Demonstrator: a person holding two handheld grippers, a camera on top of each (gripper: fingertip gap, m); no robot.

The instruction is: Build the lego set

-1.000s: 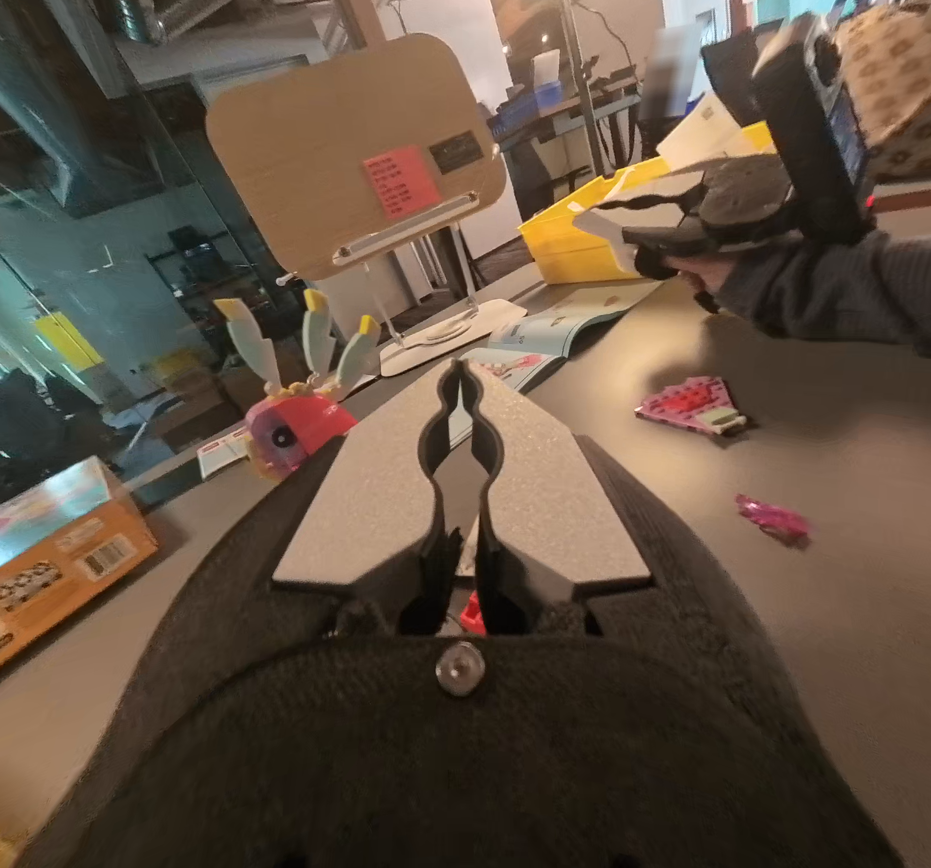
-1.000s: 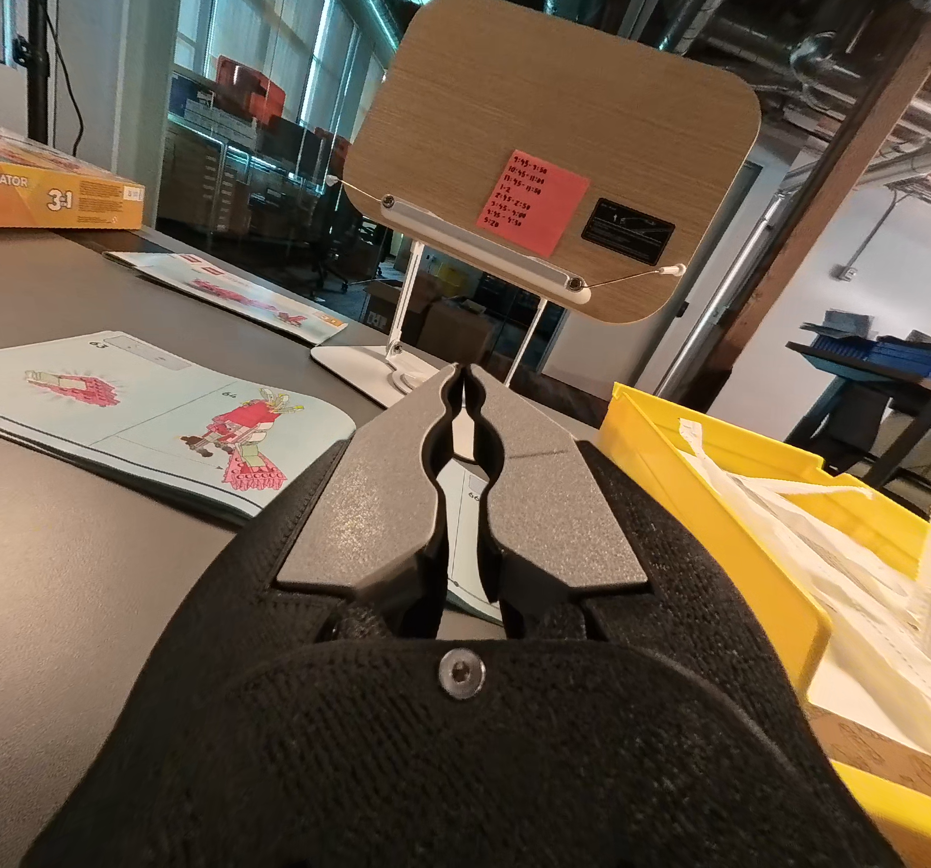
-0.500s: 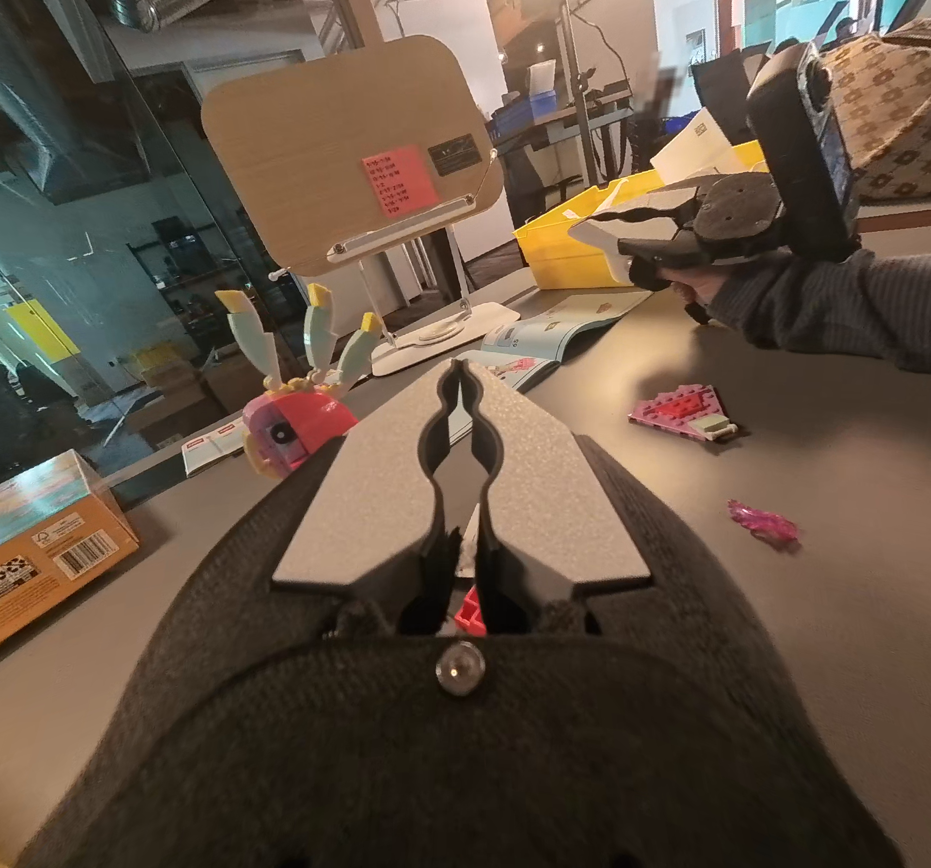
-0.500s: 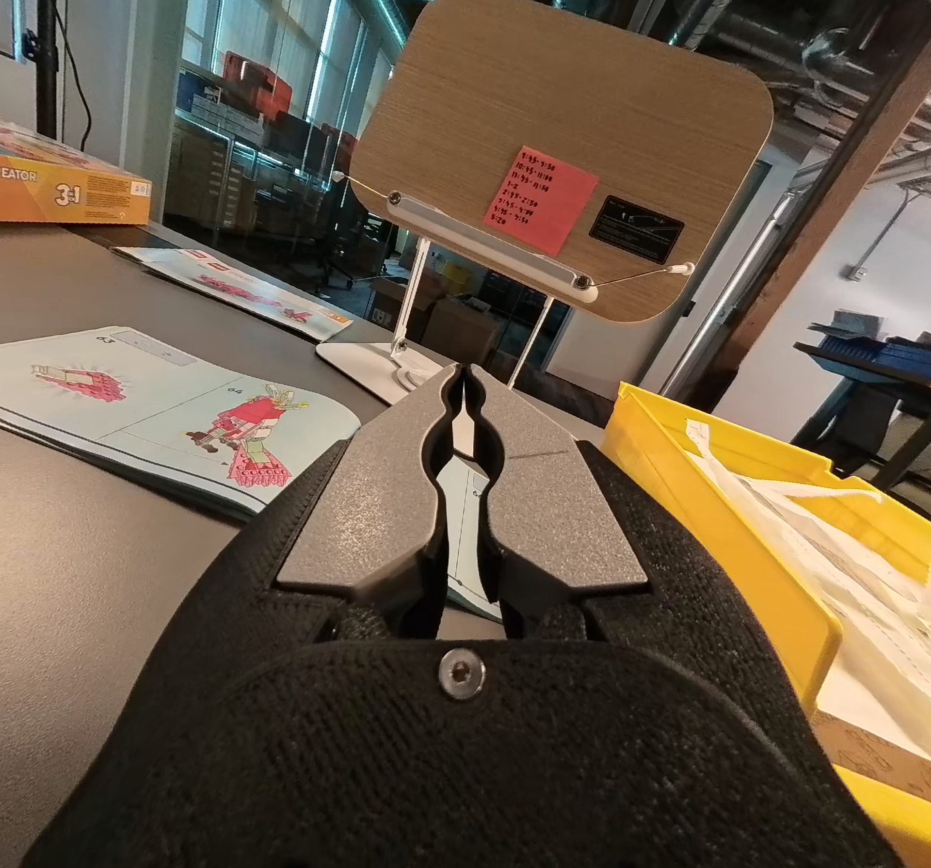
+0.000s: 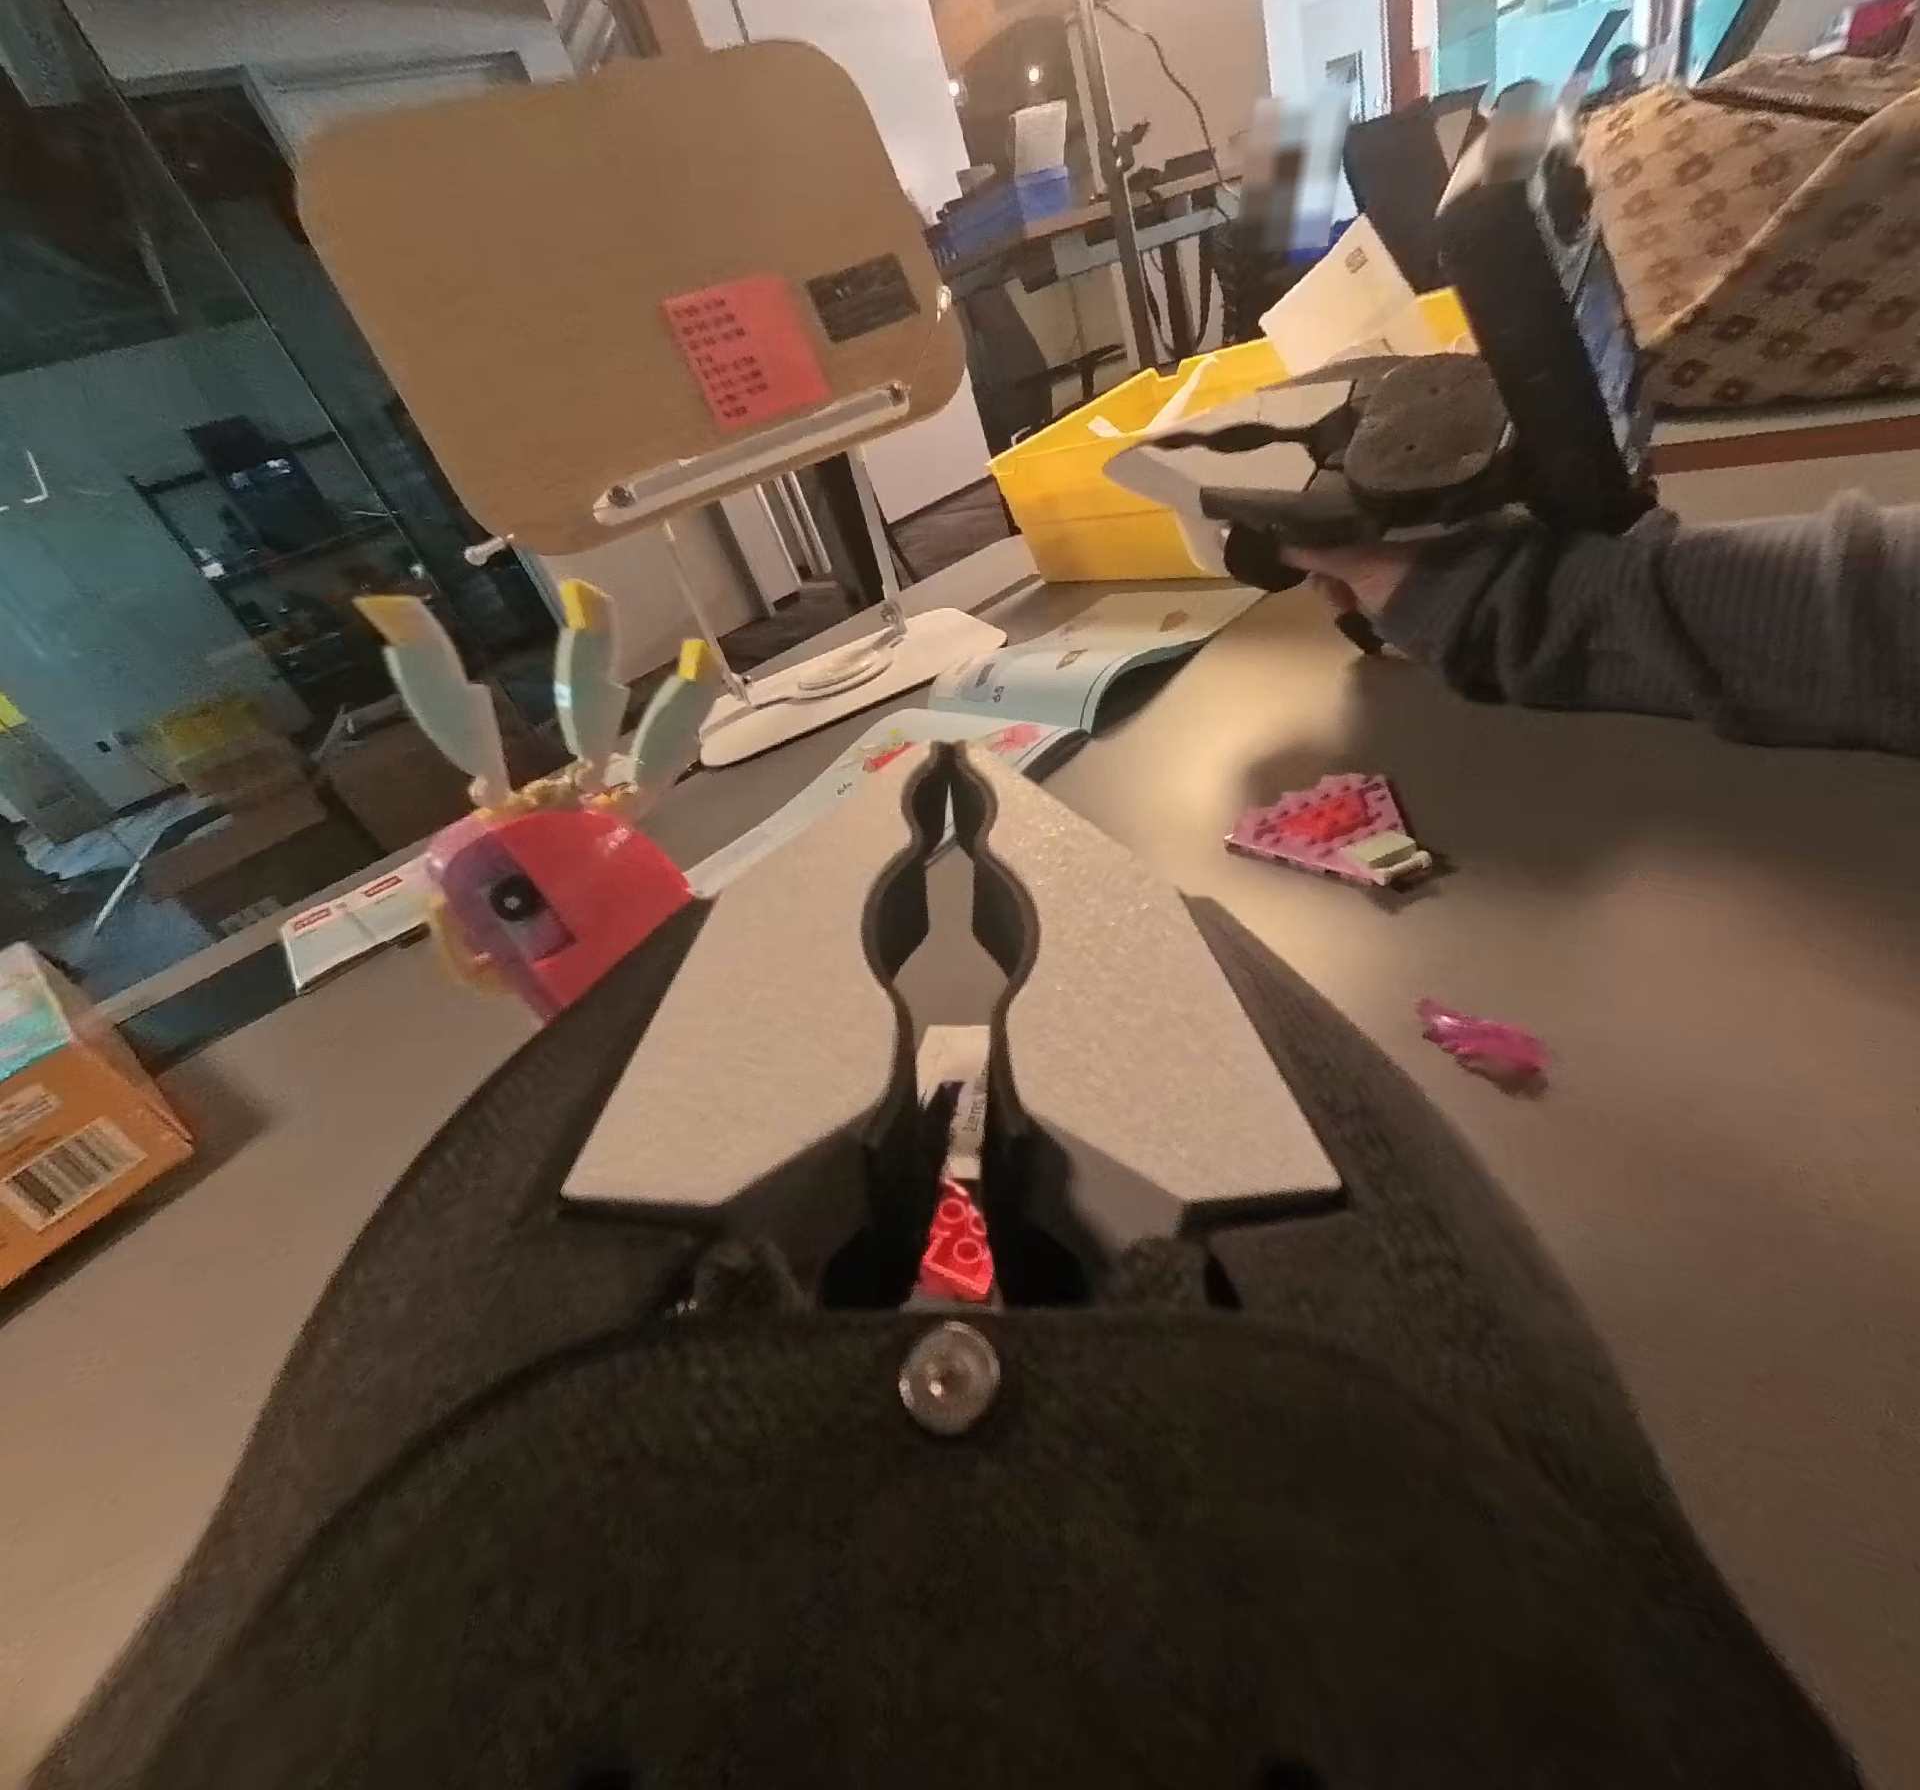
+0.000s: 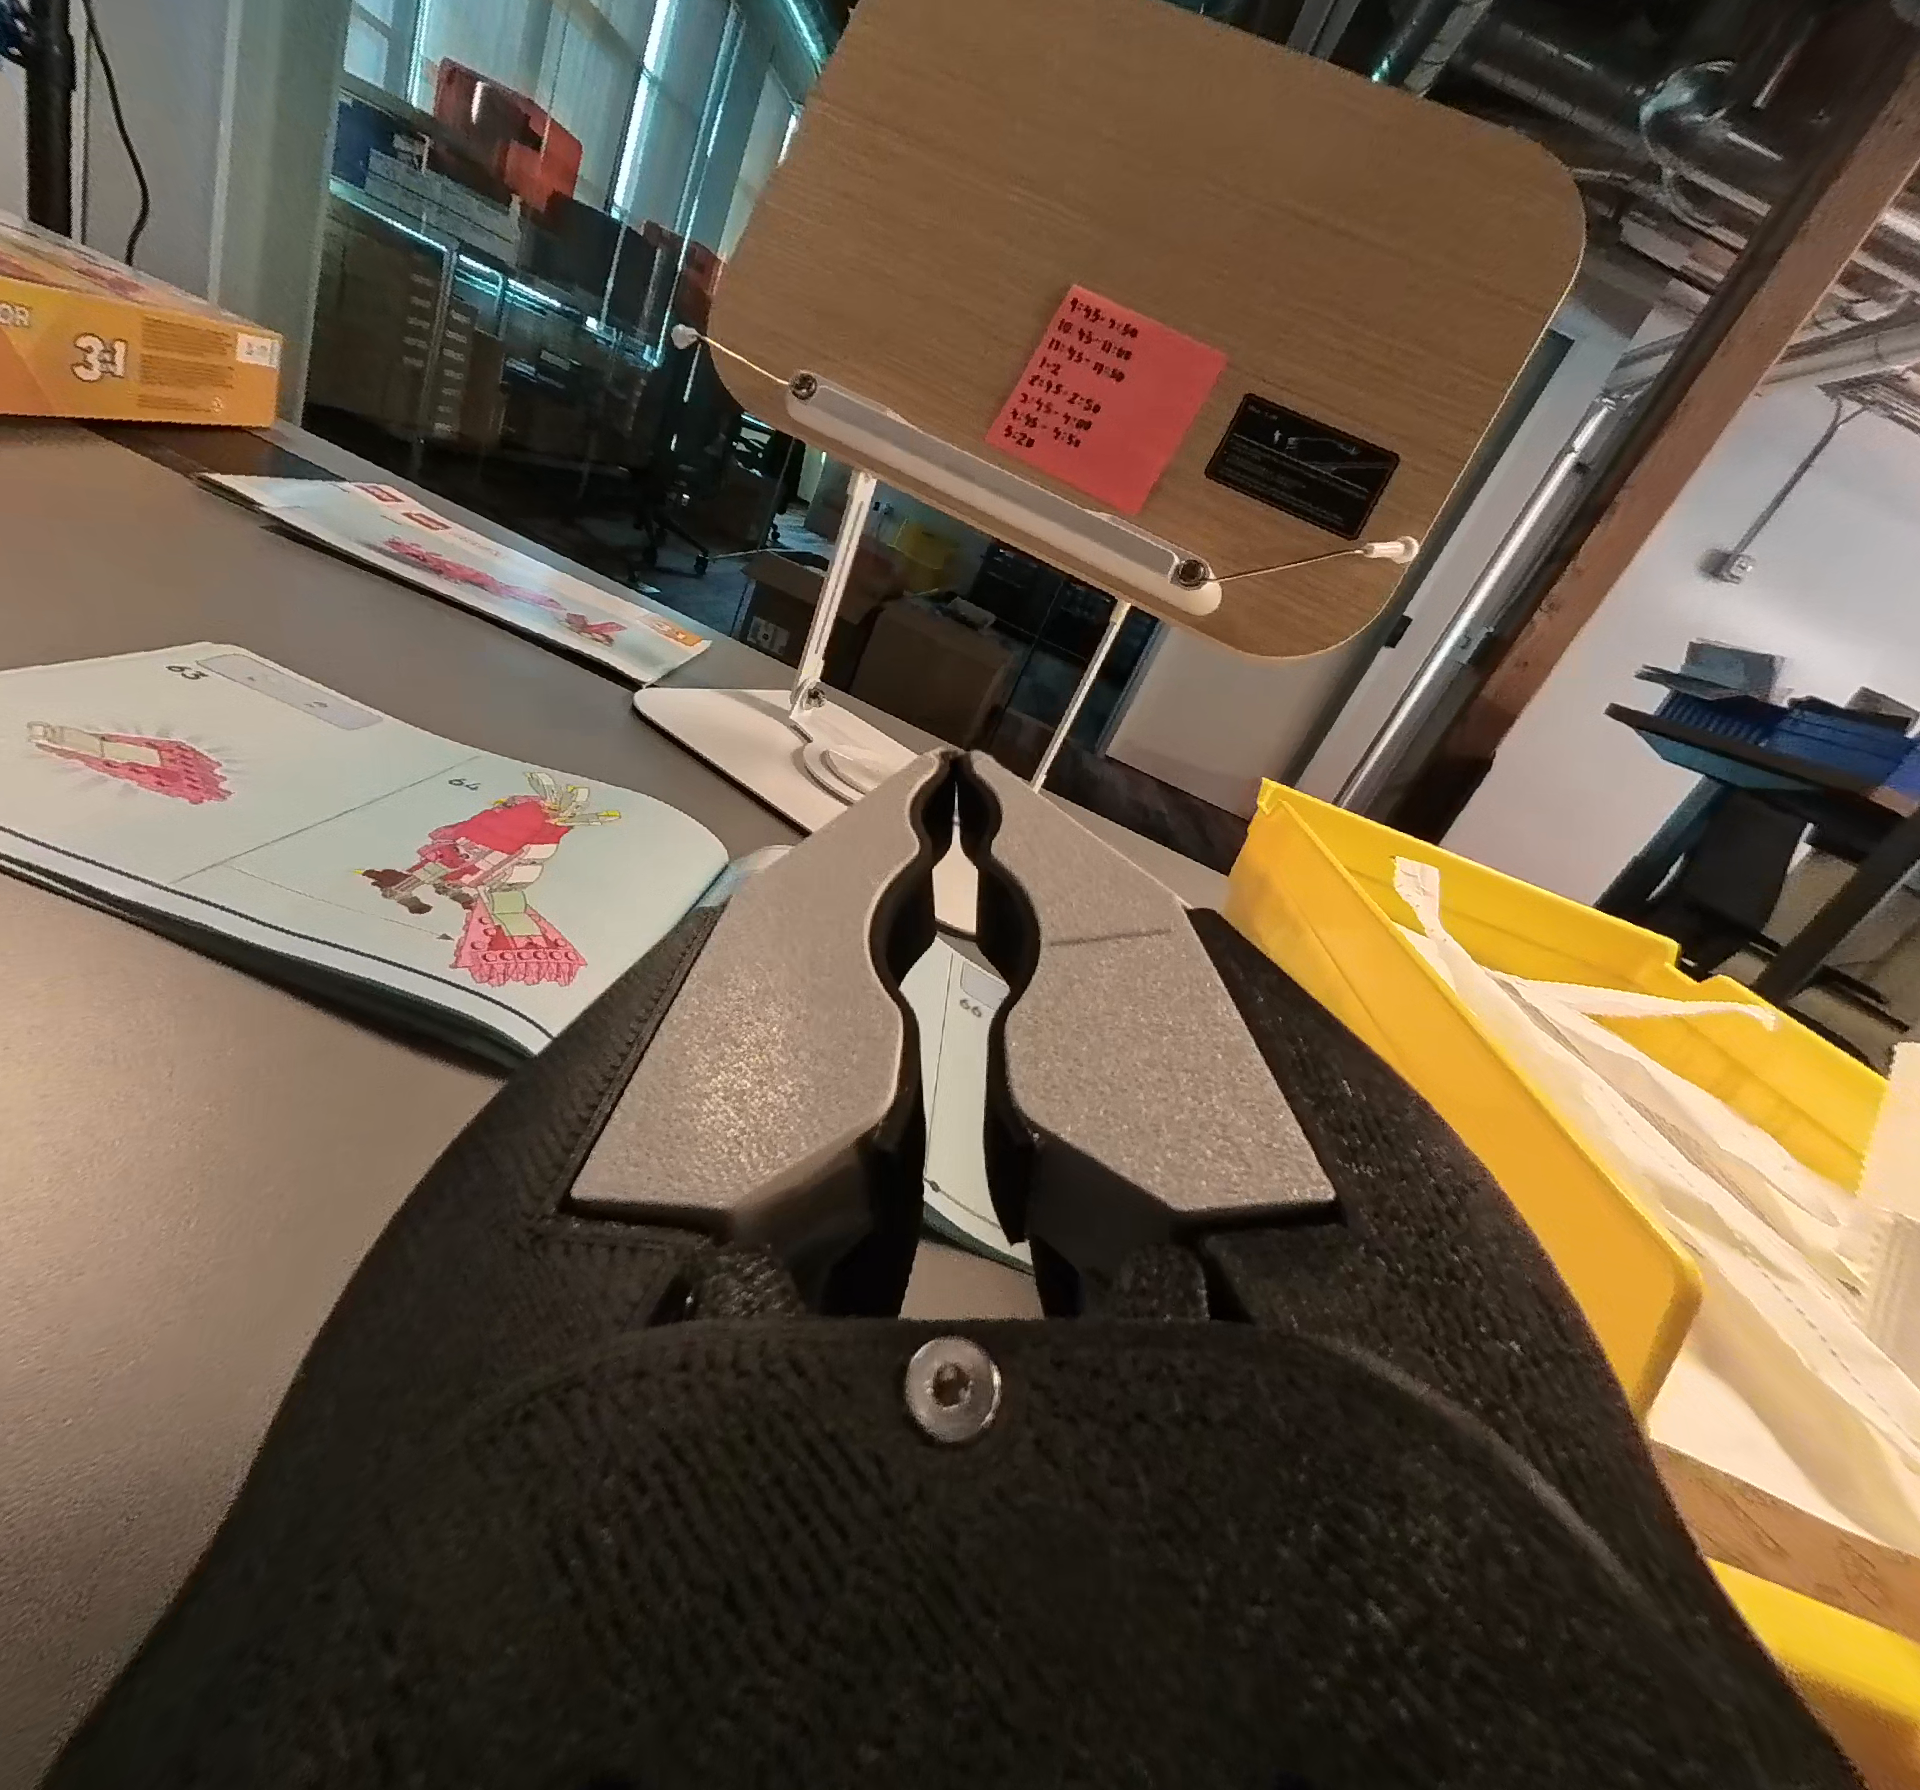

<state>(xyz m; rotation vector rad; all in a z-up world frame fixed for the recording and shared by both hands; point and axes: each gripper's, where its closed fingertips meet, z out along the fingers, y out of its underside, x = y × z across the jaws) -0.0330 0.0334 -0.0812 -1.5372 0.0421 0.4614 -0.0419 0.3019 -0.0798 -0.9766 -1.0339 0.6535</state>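
My left gripper (image 5: 948, 764) is shut with its tips together and nothing between them. It hovers over the grey table (image 5: 1558, 1325). A red and pink brick-built model with pale feathers (image 5: 561, 899) stands just left of its tips. A pink studded plate piece (image 5: 1335, 831) and a small clear pink piece (image 5: 1486, 1039) lie to its right. A red studded brick (image 5: 956, 1241) shows through the gap under the fingers. My right gripper (image 6: 954, 766) is shut and empty above an open instruction booklet (image 6: 312, 836). It also shows in the left wrist view (image 5: 1132, 467), held by a hand in a grey sleeve.
A wooden book stand (image 6: 1143, 286) with a red note stands at the table's back. A yellow bin (image 6: 1455, 1013) with white bags is at the right. A second booklet (image 6: 468, 577) and an orange box (image 6: 135, 348) lie at the left. The box also shows in the left wrist view (image 5: 73, 1148).
Both grippers stayed shut and empty. Both views drifted only slightly; the right gripper and its hand shifted a little in the left wrist view.
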